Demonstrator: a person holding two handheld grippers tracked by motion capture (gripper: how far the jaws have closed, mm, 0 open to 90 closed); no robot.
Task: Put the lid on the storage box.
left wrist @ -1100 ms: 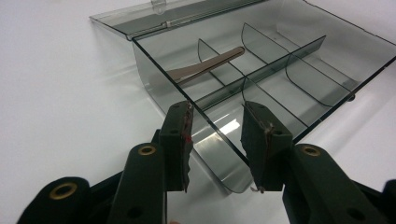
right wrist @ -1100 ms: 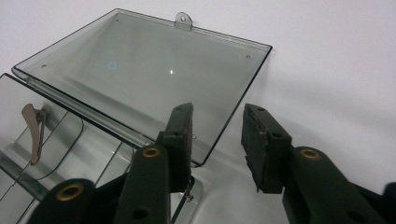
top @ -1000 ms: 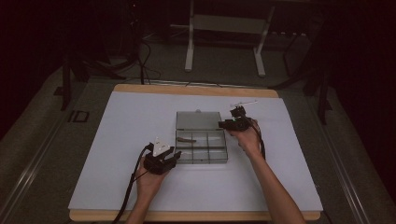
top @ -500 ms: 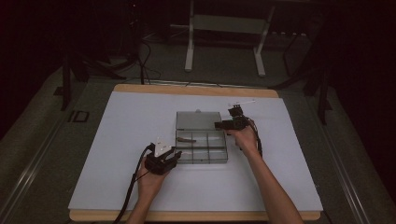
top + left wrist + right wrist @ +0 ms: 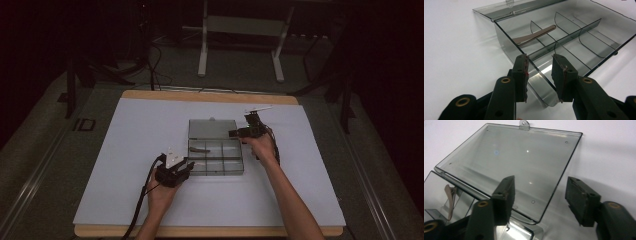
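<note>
Moved: my right gripper (image 5: 234, 133) has slid a touch inward over the clear smoky plastic compartment box (image 5: 216, 155).
Right gripper: released, jaws straddling the flat-open lid (image 5: 506, 167) edge.
Left gripper (image 5: 539, 75): parted around the box's near corner wall.
Inside box: metal hair clip (image 5: 534, 36), far-left compartment.
Meaning: likely closing next.

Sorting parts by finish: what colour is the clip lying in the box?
The clip is metallic bronze-brown, clearest in the left gripper view, inside the smoky-grey clear box.
</note>
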